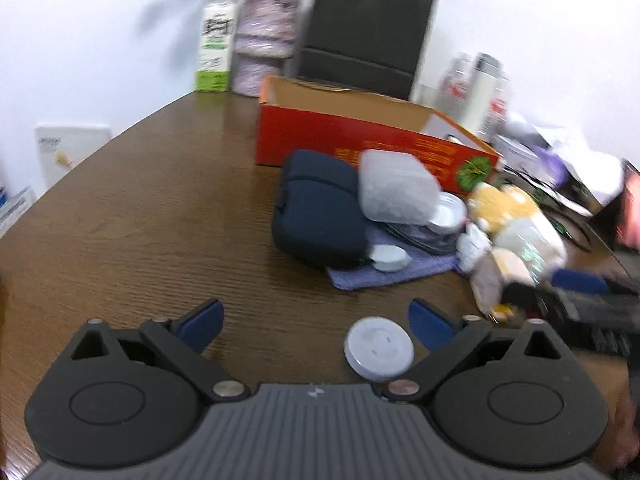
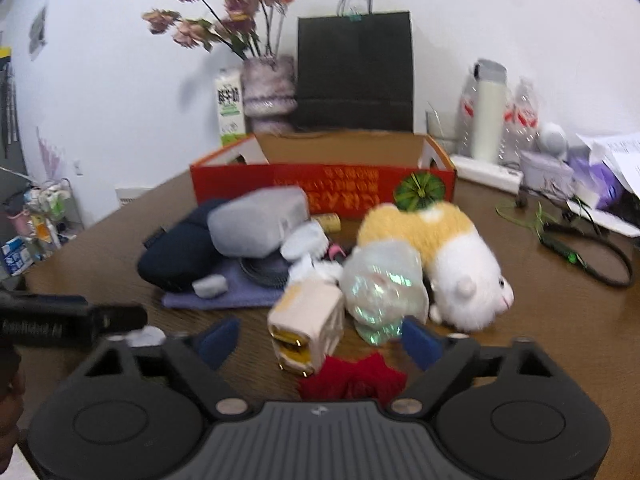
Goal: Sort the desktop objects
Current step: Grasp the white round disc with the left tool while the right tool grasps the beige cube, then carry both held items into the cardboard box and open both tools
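Lying on the tabletop [image 1: 140, 200] between the left gripper's [image 1: 316, 322] wide-spread, empty jaws (nearer its right finger), a white disc [image 1: 379, 349]; the right gripper [image 2: 320, 342], partly open, straddles a cream box [image 2: 308, 326] without visible pressing.

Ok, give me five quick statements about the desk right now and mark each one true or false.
1. The red cardboard box is packed full. False: what shows of its inside is bare.
2. The plush toy lies on the wooden table, outside the box. True.
3. The left gripper is clamped on the white round disc. False: its jaws are open, and the disc lies on the table near the right-hand finger.
4. A black paper bag stands behind the box. True.
5. The grey pouch lies alone on bare wood. False: it rests on the dark navy case.
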Demonstrator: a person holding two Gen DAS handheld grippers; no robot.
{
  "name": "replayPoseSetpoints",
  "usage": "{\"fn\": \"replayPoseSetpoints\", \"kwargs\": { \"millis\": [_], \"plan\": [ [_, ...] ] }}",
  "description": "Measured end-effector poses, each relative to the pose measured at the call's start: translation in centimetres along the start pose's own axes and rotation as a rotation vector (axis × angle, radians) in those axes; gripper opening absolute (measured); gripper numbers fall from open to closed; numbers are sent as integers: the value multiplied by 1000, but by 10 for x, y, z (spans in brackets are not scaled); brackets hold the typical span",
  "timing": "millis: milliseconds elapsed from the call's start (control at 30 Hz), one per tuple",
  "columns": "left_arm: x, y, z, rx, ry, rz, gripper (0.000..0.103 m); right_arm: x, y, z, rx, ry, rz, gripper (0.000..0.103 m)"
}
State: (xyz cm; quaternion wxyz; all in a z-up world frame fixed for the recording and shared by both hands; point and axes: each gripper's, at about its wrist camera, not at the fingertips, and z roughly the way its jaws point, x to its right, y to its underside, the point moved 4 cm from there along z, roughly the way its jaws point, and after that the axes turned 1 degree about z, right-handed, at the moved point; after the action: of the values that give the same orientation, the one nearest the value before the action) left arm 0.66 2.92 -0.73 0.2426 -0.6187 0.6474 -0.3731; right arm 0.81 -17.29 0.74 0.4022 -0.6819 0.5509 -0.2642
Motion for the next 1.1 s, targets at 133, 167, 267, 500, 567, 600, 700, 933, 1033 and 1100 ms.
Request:
{"fn": "replayPoseSetpoints", "kwargs": {
  "millis": [133, 167, 267, 500, 567, 600, 700, 933, 1033, 1100],
  "plan": [
    [19, 1, 0, -10, 65, 70, 77, 2, -6, 15, -23, -33, 49, 47],
    [24, 2, 3, -22, 70, 75, 77, 2, -7, 18, -26, -31, 56, 47],
    [32, 9, 10, -55, 60, 104, 74, -3, -7, 27, -43, -15, 23, 43],
    [32, 11, 5, -47, 41, 127, 40, -16, -7, 18, -34, -21, -21, 31],
    [30, 9, -4, -28, 36, 95, 40, -21, -9, 3, -2, -26, -30, 31],
    [30, 7, -11, -7, 35, 91, 40, -23, -9, -7, 14, -28, -31, 31],
    [32, 1, -32, 57, 23, 91, 40, -24, -10, -33, 46, -26, -24, 31],
    [35, -32, -59, 119, 30, 38, 40, -5, -32, -80, 139, 12, -5, 30],
    [35, -69, -58, 157, 38, 28, 40, 11, -59, -80, 185, 16, -1, 31],
    [35, -97, -45, 162, 19, 29, 40, 22, -78, -71, 209, 23, -5, 30]
  ]
}}
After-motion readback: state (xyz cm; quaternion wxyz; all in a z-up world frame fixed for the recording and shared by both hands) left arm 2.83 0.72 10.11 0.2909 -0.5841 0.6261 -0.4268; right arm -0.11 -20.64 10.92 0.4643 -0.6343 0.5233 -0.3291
